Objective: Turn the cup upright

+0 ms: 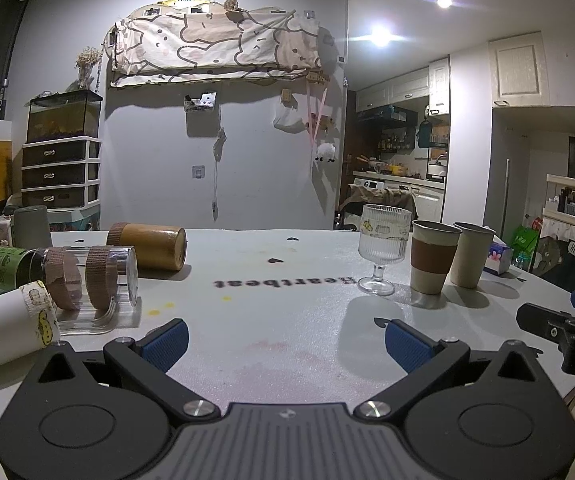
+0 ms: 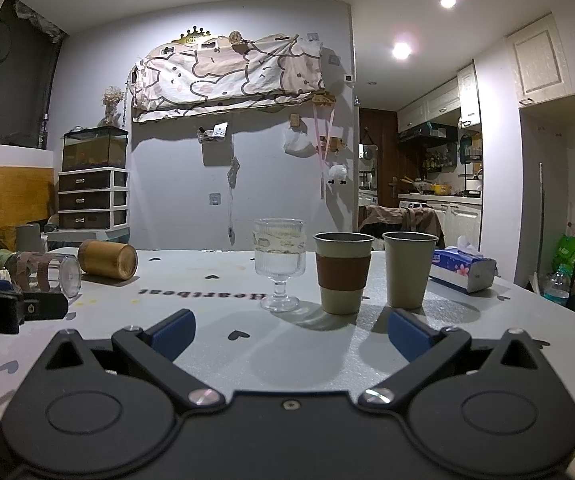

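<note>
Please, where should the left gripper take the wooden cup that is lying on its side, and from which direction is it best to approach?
Probably grip the wooden cup across the middle of its round body, coming from above with one finger on each long side. It lies on the table, its flat end facing the open left gripper, so its sides are free. The clear cup lies close in front, so a low approach looks crowded.

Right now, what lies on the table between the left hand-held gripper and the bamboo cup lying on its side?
Only bare table with small yellow stains lies between the open left hand-held gripper and the bamboo cup. The left wrist view shows this.
</note>
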Action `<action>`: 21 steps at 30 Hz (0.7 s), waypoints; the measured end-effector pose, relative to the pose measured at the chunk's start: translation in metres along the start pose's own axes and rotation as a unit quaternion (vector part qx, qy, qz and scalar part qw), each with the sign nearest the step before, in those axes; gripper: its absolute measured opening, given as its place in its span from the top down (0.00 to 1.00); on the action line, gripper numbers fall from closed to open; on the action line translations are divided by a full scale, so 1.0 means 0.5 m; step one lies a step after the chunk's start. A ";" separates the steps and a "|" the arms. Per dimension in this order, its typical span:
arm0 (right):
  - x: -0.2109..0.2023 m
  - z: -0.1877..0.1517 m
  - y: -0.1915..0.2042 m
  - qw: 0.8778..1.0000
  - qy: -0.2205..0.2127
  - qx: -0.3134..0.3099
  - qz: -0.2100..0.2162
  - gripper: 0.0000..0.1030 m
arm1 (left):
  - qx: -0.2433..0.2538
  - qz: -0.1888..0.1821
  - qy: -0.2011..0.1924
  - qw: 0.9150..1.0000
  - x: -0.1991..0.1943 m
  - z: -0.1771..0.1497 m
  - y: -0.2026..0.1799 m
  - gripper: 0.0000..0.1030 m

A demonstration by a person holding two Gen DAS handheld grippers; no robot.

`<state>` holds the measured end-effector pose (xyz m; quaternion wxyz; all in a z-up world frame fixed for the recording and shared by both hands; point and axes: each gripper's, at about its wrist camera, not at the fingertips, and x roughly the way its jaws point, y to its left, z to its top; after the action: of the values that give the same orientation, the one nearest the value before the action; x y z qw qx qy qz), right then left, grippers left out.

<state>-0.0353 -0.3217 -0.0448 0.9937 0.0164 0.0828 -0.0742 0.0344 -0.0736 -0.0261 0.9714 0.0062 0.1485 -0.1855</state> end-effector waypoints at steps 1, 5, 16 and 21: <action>0.000 0.001 0.001 1.000 0.000 -0.001 0.000 0.00 | 0.000 0.000 0.000 1.000 0.001 0.001 -0.002 0.00; -0.001 0.002 0.002 1.000 -0.001 -0.001 0.001 0.00 | 0.000 0.000 0.000 1.000 0.001 0.001 -0.003 0.00; -0.001 0.002 0.004 1.000 -0.002 -0.005 0.004 0.00 | 0.000 0.001 0.000 1.000 0.000 0.000 -0.003 0.00; -0.002 0.002 0.007 1.000 -0.002 -0.006 0.006 0.00 | -0.001 0.003 0.001 1.000 -0.001 -0.004 -0.001 0.00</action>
<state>-0.0353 -0.3182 -0.0437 0.9944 0.0104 0.0807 -0.0677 0.0331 -0.0735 -0.0278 0.9717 0.0056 0.1495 -0.1828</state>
